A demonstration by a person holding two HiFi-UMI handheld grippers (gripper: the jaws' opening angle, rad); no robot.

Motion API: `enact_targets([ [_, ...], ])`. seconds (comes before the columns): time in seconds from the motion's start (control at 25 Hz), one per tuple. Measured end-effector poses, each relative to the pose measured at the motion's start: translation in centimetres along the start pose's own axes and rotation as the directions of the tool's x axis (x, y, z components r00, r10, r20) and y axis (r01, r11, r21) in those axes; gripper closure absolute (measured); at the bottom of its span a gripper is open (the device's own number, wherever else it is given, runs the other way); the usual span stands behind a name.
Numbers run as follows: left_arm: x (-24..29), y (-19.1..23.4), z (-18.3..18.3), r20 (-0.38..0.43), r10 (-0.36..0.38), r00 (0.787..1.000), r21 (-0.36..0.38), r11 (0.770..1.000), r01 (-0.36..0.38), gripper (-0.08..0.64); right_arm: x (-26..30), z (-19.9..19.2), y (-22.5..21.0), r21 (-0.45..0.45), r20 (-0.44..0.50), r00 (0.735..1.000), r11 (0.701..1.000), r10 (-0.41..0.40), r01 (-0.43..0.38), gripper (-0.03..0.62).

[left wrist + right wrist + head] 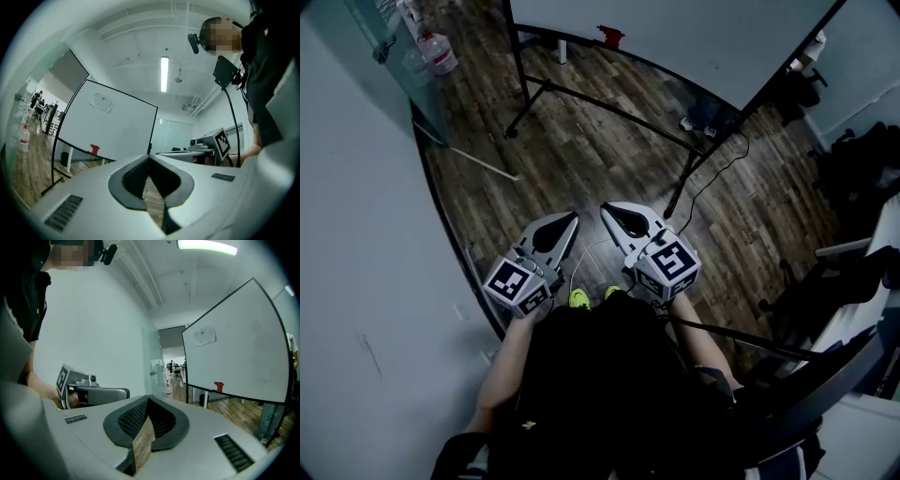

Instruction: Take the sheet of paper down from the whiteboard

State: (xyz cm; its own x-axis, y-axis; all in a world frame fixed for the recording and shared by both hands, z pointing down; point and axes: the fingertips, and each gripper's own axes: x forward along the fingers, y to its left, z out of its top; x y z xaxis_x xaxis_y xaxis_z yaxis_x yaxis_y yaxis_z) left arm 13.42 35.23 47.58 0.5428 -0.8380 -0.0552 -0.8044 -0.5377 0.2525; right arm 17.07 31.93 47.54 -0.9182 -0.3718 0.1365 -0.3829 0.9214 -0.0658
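A small sheet of paper [102, 101] hangs high on the whiteboard [112, 131], held by a green magnet. The right gripper view shows the same paper [205, 336] on the whiteboard [239, 357], still some distance away. In the head view the whiteboard [675, 37] stands ahead on its black wheeled frame. My left gripper [575, 217] and right gripper [604, 209] are side by side at waist height, pointing level toward the board. Both are shut, with nothing between their jaws. A red object [94, 149] sits on the board's ledge.
A glass partition [384, 56] and a water bottle [439, 52] are at the left. The board's stand legs [600, 108] and a loose cable [712, 178] cross the wood floor ahead. Black chairs and bags [853, 187] crowd the right side.
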Motion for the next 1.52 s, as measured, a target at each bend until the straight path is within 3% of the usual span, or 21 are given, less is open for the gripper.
enact_targets([
  [0.4, 0.6, 3.2, 0.4, 0.011, -0.009, 1.000, 0.011, 1.000, 0.008, 0.569, 3.7, -0.1, -0.1, -0.026, -0.022, 1.000, 1.000, 0.010, -0.011, 0.586],
  [0.68, 3.0, 6.0, 1.1, 0.008, -0.014, 1.000, 0.037, 0.999, 0.013, 0.569, 6.5, 0.2, -2.4, -0.032, -0.015, 1.000, 0.999, 0.012, -0.012, 0.586],
  [1.52, 15.3, 19.8, 2.8, -0.030, 0.058, 0.998, 0.014, 0.998, -0.058, 0.569, 18.5, 1.1, -17.7, 0.050, -0.035, 0.997, 0.996, 0.074, -0.072, 0.584],
])
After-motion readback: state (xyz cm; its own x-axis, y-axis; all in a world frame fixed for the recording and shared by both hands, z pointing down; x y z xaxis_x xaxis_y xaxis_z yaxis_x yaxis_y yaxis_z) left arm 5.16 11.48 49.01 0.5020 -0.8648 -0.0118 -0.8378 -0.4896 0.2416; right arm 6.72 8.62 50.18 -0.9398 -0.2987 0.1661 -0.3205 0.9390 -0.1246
